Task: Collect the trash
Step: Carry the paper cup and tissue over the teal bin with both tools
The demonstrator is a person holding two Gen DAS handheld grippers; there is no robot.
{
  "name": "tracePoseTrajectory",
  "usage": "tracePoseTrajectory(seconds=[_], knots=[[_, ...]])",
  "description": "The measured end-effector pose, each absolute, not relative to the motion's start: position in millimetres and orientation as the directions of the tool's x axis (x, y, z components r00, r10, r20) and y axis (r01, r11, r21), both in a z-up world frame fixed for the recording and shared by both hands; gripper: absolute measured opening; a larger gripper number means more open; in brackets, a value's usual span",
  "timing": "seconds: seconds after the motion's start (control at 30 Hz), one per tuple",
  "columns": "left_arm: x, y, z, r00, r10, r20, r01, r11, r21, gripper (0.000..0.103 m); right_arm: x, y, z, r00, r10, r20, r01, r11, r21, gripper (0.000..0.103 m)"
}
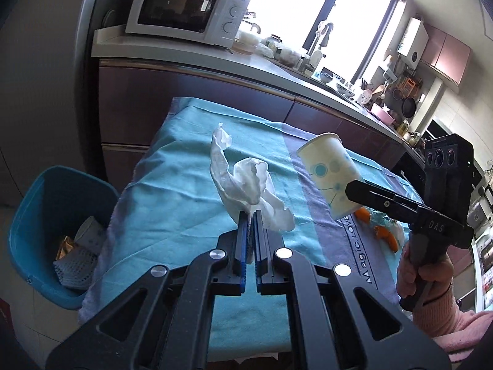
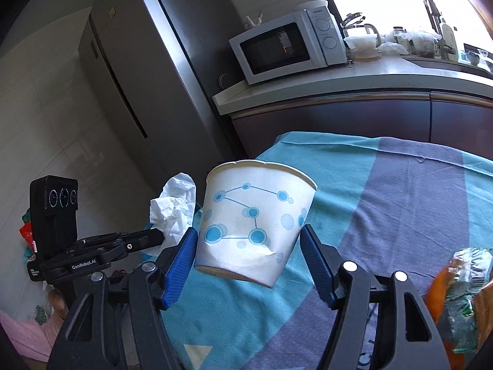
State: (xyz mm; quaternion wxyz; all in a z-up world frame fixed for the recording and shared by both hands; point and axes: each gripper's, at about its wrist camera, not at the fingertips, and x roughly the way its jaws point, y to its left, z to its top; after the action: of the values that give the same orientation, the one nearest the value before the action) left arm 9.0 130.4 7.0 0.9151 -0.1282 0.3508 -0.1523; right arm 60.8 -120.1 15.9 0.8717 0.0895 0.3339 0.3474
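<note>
The left gripper (image 1: 250, 215) has its jaws pressed together on a crumpled white paper tissue (image 1: 246, 182), held above the worktop (image 1: 172, 191) draped in a teal and grey-purple cloth. The right gripper (image 2: 249, 240) clamps a white paper cup with a blue dot-and-line pattern (image 2: 252, 215) by its dented lower wall, rim up and tilted, also above the cloth. A blue plastic waste bin (image 1: 46, 203) stands on the floor beside the worktop's left edge, holding another cup and wrappers. Orange peel pieces (image 1: 385, 234) lie on the cloth beyond the cup.
</note>
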Motion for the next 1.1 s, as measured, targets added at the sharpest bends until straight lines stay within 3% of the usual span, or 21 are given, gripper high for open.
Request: tracePoseTrajectory(seconds=[1.1], knots=[[-31.9, 288.5, -4.0, 0.773, -0.118, -0.623, -0.139, 0.927, -0.348, 0.004, 70.3, 40.3, 6.7, 0.323, 0.746, -0.583, -0.747, 0.579, 0.327, 0.066]])
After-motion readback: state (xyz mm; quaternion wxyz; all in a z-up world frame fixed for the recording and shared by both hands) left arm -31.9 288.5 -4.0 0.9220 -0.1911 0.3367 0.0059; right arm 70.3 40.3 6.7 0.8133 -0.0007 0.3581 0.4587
